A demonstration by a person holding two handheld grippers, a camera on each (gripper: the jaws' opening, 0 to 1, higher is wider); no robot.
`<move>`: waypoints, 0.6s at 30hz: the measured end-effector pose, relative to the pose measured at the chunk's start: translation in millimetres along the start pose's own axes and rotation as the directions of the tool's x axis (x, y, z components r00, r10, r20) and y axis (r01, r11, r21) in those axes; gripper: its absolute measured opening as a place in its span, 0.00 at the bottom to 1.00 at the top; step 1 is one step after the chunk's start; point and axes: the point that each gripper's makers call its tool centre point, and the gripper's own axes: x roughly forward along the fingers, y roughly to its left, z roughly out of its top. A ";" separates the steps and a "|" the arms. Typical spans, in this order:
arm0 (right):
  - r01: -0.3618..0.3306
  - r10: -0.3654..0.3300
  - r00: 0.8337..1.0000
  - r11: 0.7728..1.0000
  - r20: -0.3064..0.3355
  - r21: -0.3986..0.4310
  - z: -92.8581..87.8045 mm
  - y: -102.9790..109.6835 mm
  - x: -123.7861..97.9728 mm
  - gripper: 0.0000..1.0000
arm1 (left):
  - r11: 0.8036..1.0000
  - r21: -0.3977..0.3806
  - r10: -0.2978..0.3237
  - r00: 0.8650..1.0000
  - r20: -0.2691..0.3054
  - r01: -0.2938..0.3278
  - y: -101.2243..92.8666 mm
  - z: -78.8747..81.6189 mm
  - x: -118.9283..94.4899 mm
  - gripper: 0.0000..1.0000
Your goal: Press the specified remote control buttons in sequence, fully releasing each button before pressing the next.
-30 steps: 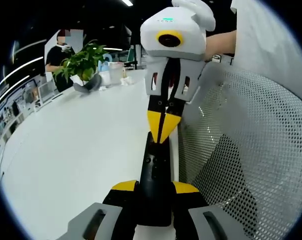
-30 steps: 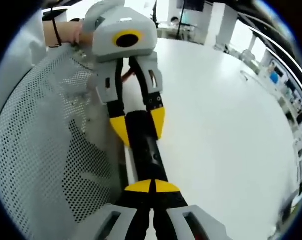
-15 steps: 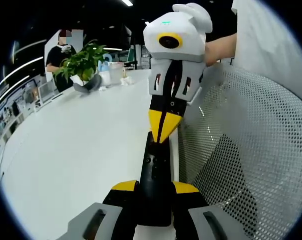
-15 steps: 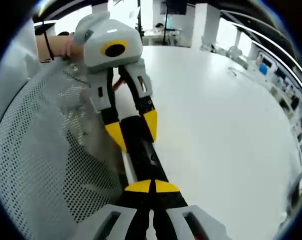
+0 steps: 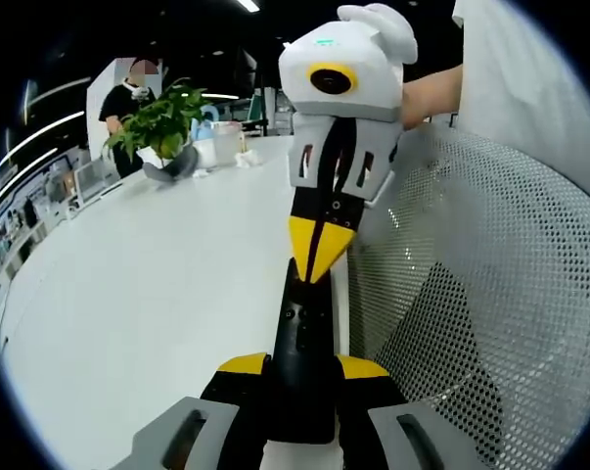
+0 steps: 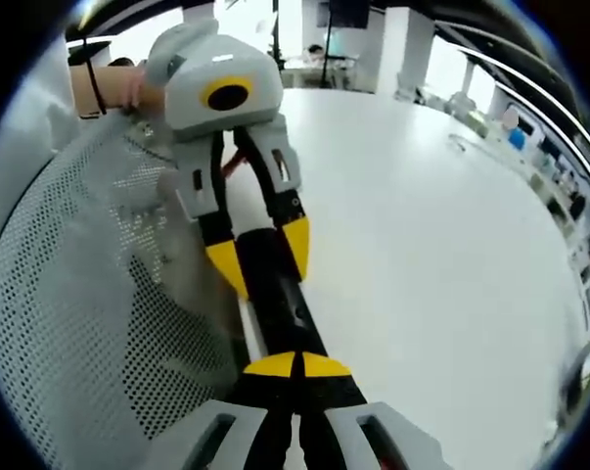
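Left gripper view: the slim black plastic remote control (image 5: 302, 343) is clamped lengthwise by the left gripper (image 5: 302, 367) at lower centre; the closed right gripper (image 5: 319, 257), raised slightly 0.5 s ago, is lowered again onto a button.

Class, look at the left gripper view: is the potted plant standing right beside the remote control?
No. The potted plant stands far back on the white table, well away from the remote control.

One black remote control (image 5: 302, 338), two yellow-tipped grippers (image 5: 300, 377) (image 5: 319, 245), one white table (image 5: 148, 294), one potted plant (image 5: 162, 122) at its far edge, one mesh chair back (image 5: 480, 294)
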 end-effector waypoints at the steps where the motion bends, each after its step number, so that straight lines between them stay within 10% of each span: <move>1: -0.001 0.001 1.000 1.000 -0.003 -0.006 0.4 0.0 0.4 0.00 | 1.000 0.000 0.000 1.000 0.000 0.000 0.0 0.0 0.0 0.25; 18: -0.042 0.036 0.996 0.996 -0.078 -0.075 3.4 -0.5 5.1 0.00 | 1.000 0.000 -0.001 1.000 0.001 0.001 0.8 -0.4 0.0 0.25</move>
